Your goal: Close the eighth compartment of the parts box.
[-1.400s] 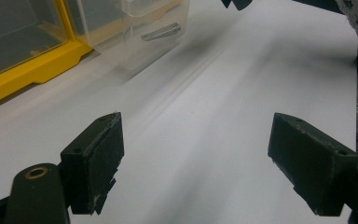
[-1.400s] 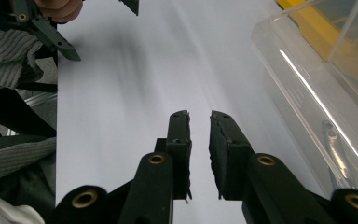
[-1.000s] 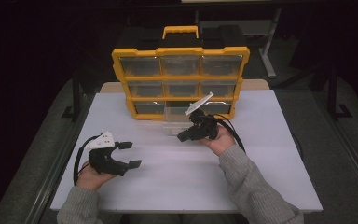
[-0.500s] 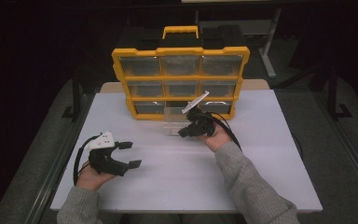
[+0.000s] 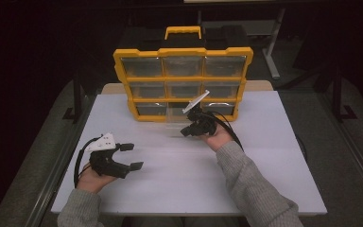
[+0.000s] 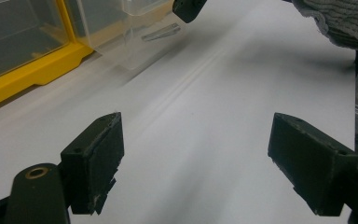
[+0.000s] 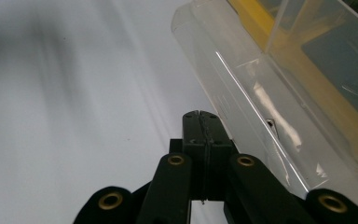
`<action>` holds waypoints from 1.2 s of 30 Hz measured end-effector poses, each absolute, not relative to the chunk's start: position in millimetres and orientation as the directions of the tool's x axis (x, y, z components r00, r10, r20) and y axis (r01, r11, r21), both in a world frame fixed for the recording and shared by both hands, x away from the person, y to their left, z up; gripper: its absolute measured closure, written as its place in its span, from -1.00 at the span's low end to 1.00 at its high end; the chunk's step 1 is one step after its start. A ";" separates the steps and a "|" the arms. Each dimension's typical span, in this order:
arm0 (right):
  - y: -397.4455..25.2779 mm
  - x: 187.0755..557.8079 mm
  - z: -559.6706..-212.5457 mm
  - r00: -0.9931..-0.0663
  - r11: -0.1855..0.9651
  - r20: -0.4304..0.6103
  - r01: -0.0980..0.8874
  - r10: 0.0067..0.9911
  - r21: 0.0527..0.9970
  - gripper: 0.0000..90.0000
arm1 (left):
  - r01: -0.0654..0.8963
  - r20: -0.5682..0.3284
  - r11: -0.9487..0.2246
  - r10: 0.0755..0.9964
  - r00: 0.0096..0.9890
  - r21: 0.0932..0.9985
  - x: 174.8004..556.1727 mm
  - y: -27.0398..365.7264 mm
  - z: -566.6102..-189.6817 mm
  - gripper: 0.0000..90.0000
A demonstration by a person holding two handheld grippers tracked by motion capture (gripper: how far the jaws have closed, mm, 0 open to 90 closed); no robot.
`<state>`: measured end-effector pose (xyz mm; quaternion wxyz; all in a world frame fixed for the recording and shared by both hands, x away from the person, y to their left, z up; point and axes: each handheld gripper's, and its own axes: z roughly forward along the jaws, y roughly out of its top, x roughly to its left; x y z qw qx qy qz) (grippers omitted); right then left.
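A yellow organiser case [image 5: 183, 51] with clear drawers stands upright at the back of the white table [image 5: 264, 156]. Its bottom middle drawer [image 5: 172, 118] is pulled out onto the table. My right gripper [image 5: 185, 132] is shut, and its tip lies at the drawer's front right corner. In the right gripper view the shut jaws [image 7: 200, 119] sit against the clear drawer's wall [image 7: 261, 93], with nothing seen between them. My left gripper [image 5: 132, 156] rests open on the table at the front left, apart from the case. Its jaws [image 6: 198, 140] stand wide with only bare table between them.
In the left gripper view the case's yellow frame [image 6: 28, 70] and the clear drawer [image 6: 135, 32] lie far ahead, with the right gripper's tip [image 6: 186, 7] at the top edge. A grey sleeve [image 5: 250, 189] crosses the table's front right. Dark floor surrounds the table.
My right gripper has shifted slightly left along the front of the pulled-out drawer. The left gripper has stayed where it was.
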<state>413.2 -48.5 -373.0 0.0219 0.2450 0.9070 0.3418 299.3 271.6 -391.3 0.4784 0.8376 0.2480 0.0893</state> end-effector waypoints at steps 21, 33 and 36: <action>-47.0 428.9 -374.6 -0.864 0.644 0.127 0.454 0.488 0.616 0.97 | 0.339 -0.091 -0.420 0.508 0.857 0.842 298.0 274.0 -389.0 -0.60; -45.9 435.7 -374.0 -0.854 0.639 0.124 0.467 0.505 0.611 0.97 | 0.336 -0.092 -0.410 0.511 0.855 0.848 297.7 274.2 -388.9 -0.60; -46.7 438.2 -374.8 -0.859 0.645 0.109 0.453 0.500 0.615 0.97 | 0.337 -0.093 -0.408 0.512 0.854 0.848 297.5 274.2 -388.8 -0.60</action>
